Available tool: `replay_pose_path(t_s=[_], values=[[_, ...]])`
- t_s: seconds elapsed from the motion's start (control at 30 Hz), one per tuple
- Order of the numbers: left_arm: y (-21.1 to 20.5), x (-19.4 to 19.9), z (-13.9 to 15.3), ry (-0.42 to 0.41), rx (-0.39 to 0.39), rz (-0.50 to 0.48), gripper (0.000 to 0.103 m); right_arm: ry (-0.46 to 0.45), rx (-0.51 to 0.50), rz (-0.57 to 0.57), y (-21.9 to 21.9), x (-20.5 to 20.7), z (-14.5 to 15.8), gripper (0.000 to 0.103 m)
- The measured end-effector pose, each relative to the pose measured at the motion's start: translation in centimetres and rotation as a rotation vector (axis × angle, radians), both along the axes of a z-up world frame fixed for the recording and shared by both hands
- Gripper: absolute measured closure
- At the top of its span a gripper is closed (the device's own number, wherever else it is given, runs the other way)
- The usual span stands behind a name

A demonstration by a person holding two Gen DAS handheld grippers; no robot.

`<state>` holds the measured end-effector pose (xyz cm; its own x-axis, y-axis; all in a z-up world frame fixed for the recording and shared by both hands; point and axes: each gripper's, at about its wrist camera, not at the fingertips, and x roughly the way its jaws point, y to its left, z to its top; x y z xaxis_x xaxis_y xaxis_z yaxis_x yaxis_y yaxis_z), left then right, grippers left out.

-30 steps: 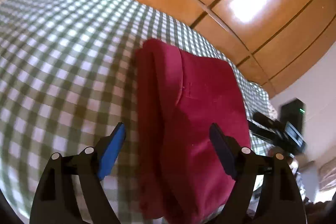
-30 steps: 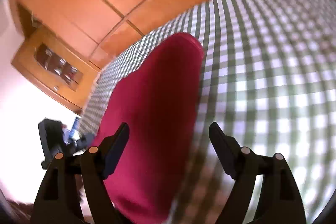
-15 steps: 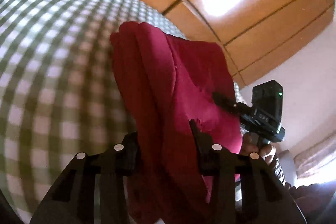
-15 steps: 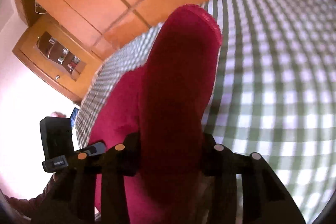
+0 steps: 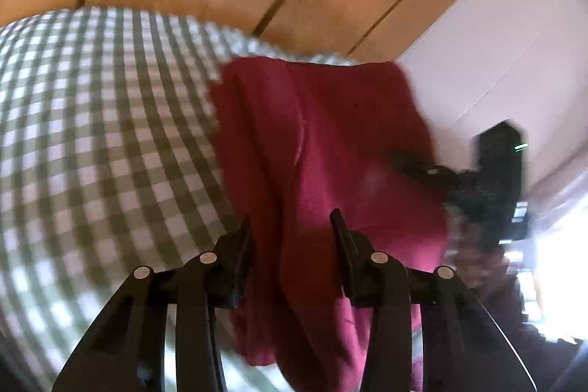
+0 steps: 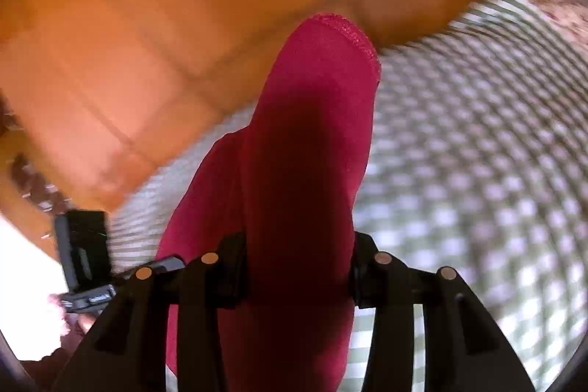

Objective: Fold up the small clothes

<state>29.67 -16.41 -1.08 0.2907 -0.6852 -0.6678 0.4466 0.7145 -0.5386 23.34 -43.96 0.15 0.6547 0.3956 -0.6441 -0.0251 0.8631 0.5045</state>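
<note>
1. The left gripper (image 5: pixel 292 226) has its jaws part-closed on a bunched fold of the red cloth (image 5: pixel 323 142), pads pressing from both sides. The cloth is lifted at that end and trails away over the checked cover (image 5: pixel 103 135) toward its far edge.
2. The right gripper (image 6: pixel 297 245) also has a thick roll of the cloth (image 6: pixel 316 142) between its jaws, filling the gap; the jaws are opening slightly. The hemmed end stands above the cover (image 6: pixel 477 153) near its far edge.
3. Risk, left side: the grip takes several layers at once. If the hands pull apart unevenly, I judge the inner layer could slide out and the fold would come undone.
4. Risk, right side: with those jaws easing, the roll could slip before it is laid down, dropping that end in a heap.
5. Risk, both: the views are blurred and the cloth hangs bunched, not flat. Laid down like this it would likely land creased or skewed to the cover's edge.
6. Risk, surface: the cover looks soft; a gripper dragging low could catch and ruck it under the cloth.
7. Count: two grippers, each seen also from the other's camera as a dark block with a hand below it; one red cloth; one checked cover. No other clothes show.
</note>
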Motion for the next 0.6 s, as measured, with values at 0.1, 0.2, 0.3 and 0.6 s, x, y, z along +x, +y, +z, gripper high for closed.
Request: replay_pose_path(t_s=[0.1, 0.2, 0.3, 0.6], values=[[-2.6, 0.7, -1.9, -0.016, 0.127, 0.022, 0.057, 0.068, -0.015, -0.059, -2.0, 0.2, -3.3, 0.042], [-2.6, -0.7, -0.3, -0.086, 0.171, 0.084, 0.057, 0.008, -0.025, -0.123, -2.5, -1.8, -1.9, 0.035], [-2.6, -2.6, 1.2, -0.206, 0.222, 0.132, 0.057, -0.095, -0.078, -0.176, -1.9, -3.8, 1.1, 0.038], [-1.4, -3.4, -1.8, -0.246, 0.330, 0.225, 0.051, 0.010, -0.310, -0.122, 5.7, 1.5, -1.5, 0.040]])
